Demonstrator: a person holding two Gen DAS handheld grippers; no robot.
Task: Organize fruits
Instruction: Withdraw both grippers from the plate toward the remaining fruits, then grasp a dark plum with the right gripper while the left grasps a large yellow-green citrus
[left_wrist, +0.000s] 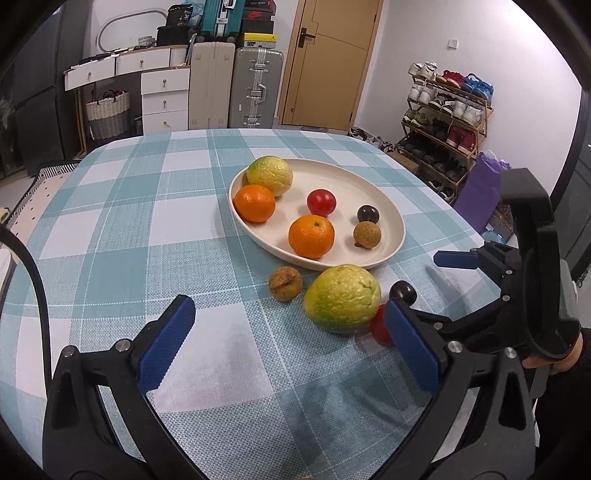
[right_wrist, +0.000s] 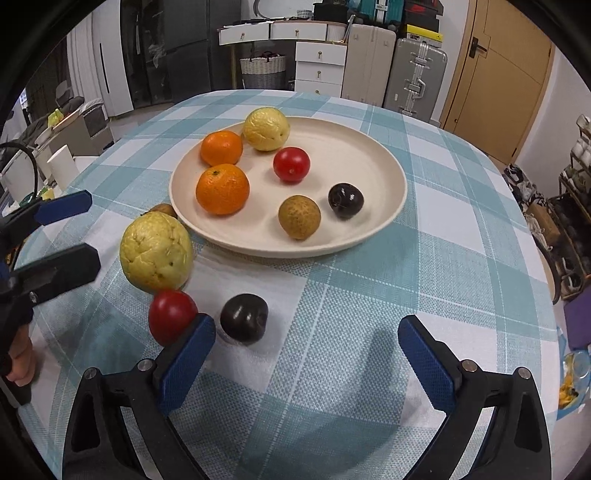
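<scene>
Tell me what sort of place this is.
Likely a lived-in home, perhaps an entryway or dining corner: a shoe rack full of sneakers, suitcases stacked by the door, and a table with a checked tablecloth.

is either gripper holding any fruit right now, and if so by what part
Nothing is held. The left gripper and right gripper are both open over the tablecloth, with no fruit between their fingers.
</scene>
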